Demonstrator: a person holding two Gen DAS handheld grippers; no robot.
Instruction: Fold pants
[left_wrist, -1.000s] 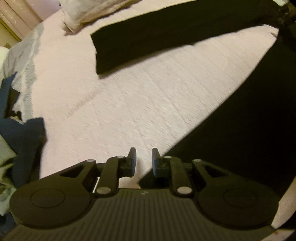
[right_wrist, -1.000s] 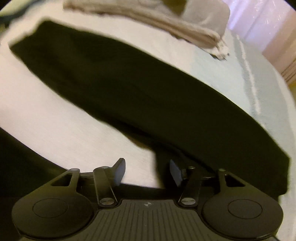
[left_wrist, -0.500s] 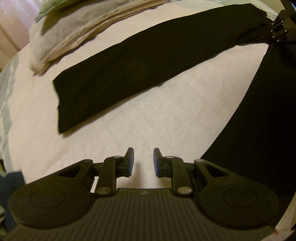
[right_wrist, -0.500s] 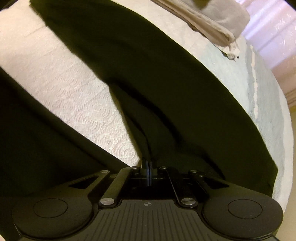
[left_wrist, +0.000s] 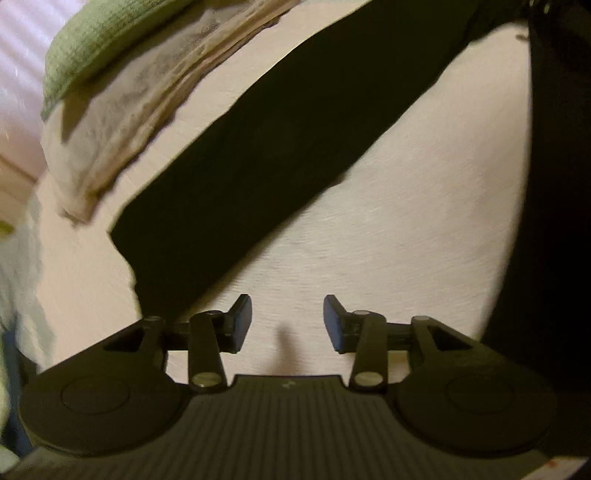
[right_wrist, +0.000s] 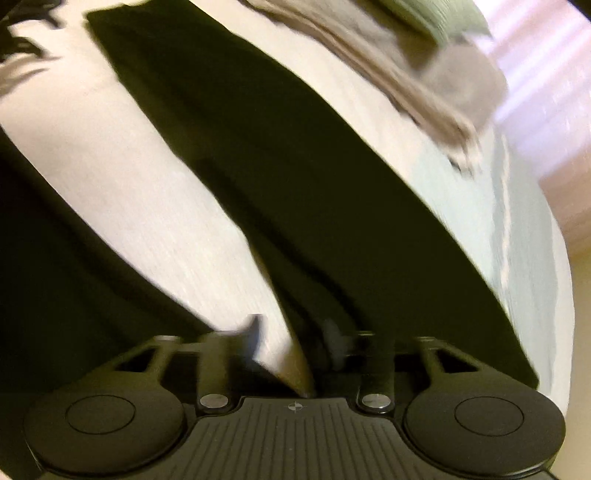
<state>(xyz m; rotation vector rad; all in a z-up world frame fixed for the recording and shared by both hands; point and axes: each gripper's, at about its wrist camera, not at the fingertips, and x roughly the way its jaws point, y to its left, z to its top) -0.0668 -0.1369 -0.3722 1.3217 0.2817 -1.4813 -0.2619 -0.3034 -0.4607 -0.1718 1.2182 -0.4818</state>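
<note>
Black pants (left_wrist: 295, 147) lie spread on a pale bed cover (left_wrist: 406, 229). In the left wrist view one leg runs diagonally from the upper right to its hem (left_wrist: 147, 254) at the lower left, and the other leg (left_wrist: 554, 221) fills the right edge. My left gripper (left_wrist: 287, 321) is open over bare cover, just right of that hem, with nothing between its fingers. In the blurred right wrist view, the pants (right_wrist: 295, 166) rise in a ridge that runs between the fingers of my right gripper (right_wrist: 293, 338), whose jaws stand apart.
A pile of folded beige and grey blankets (left_wrist: 129, 103) with a green towel (left_wrist: 92, 37) on top sits at the head of the bed, close behind the far leg. The same blanket pile (right_wrist: 424, 74) shows at the upper right. The bed edge (right_wrist: 554, 295) drops off to the right.
The right gripper, shut on a pinch of the pants half a second ago, now has its jaws apart. The left gripper has moved toward the leg hem and opened wider.
</note>
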